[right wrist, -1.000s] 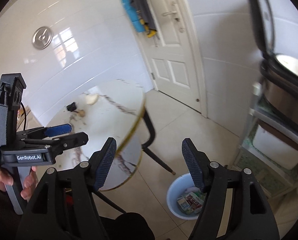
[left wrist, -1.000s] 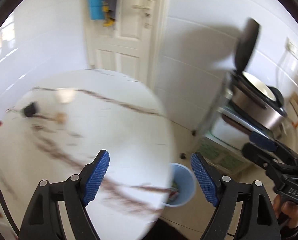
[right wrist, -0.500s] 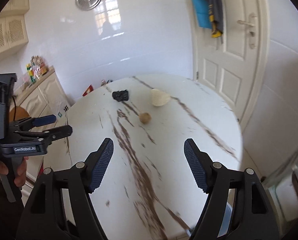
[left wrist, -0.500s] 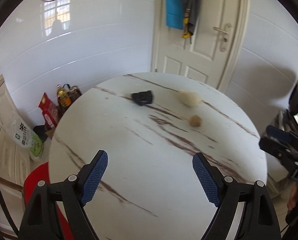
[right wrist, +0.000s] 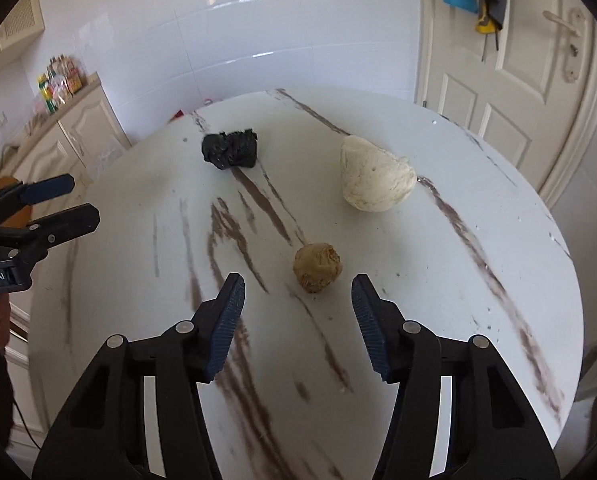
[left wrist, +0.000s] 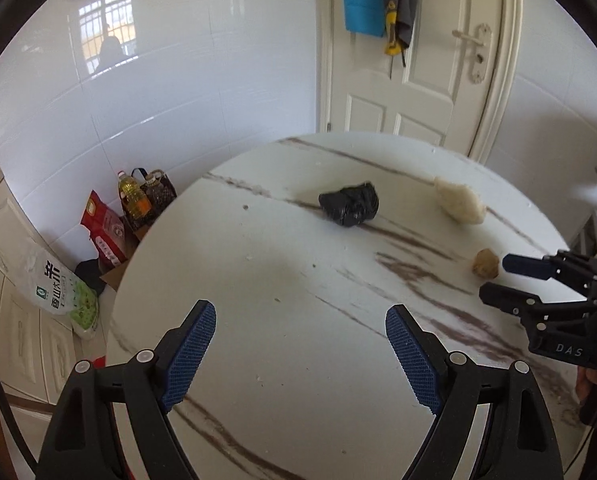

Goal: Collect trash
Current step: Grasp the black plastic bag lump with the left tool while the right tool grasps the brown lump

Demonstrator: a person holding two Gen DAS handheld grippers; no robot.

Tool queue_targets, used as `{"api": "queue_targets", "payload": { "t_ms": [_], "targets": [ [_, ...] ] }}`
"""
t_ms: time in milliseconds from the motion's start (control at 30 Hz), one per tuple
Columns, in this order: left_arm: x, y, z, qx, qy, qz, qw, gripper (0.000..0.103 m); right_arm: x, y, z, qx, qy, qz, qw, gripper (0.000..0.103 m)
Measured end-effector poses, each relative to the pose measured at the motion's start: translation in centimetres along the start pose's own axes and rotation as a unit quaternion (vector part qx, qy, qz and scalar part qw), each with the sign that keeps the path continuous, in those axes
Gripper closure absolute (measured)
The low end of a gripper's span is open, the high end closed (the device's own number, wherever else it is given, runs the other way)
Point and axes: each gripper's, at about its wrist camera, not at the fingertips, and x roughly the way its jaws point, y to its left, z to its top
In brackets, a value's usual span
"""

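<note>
Blue-padded right tongs (right wrist: 298, 300) spread wide, empty, low over the white marble counter (right wrist: 478, 280) — brown crumpled wad (right wrist: 317, 267) just ahead, in line with the gap, untouched. Left tongs (left wrist: 300, 332) likewise apart and empty above bare counter. Farther off: white crumpled wad (right wrist: 374, 174), black crumpled bag (right wrist: 230, 149), well apart.

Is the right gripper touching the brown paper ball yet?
Apart. The right wrist view shows bare table between the right gripper and the brown paper ball.
</note>
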Motion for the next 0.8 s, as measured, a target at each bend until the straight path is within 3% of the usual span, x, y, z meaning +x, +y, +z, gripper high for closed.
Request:
{"api": "queue_targets", "payload": {
  "t_ms": [200,367,567,800],
  "targets": [
    [3.3,0.3,1.9,0.008,0.021,-0.037,0.9991,0.019,0.6,-0.6,1.0,0.0,0.002,0.008,1.0,0.051],
    [5.0,0.7,2.8,-0.003,0.032,-0.04,0.9987,0.019,1.9,-0.8,1.8,-0.013,0.014,0.025,1.0,0.077],
    [7.2,0.7,5.6,-0.01,0.048,-0.047,0.9977,0.019,1.3,-1.8,2.4,0.002,0.027,0.048,0.998,0.078],
    [11.7,-0.1,9.7,-0.011,0.088,-0.04,0.9952,0.019,-0.7,-4.5,2.1,0.065,0.057,0.064,0.994,0.078]
  ]
}}
